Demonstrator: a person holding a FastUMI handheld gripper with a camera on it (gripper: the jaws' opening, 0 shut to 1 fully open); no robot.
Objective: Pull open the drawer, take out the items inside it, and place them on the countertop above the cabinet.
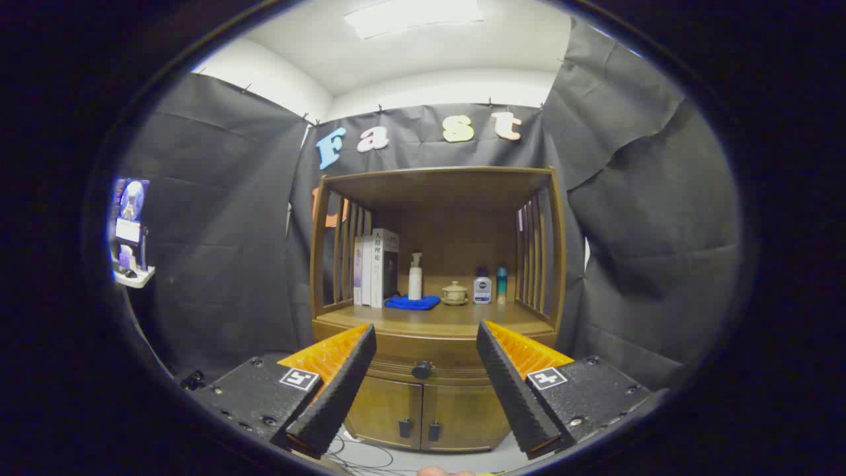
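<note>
straight ahead of the gripper (426, 330), between the spread, empty fingers and well beyond their tips, sits the drawer knob (422, 369) on the shut drawer (396, 350), its front running crosswise under the countertop (456, 318). drawer contents are hidden; the cabinet doors (423, 413) lie below.

Books (375, 266) stand far left on the surface (436, 318), bottles (490, 285) right. The closed drawer (423, 350) sits under it, beyond the spread fingers (426, 330).

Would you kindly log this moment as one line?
gripper: open, empty | drawer: shut, knob ahead between fingers | countertop: holds books, bottles
</note>
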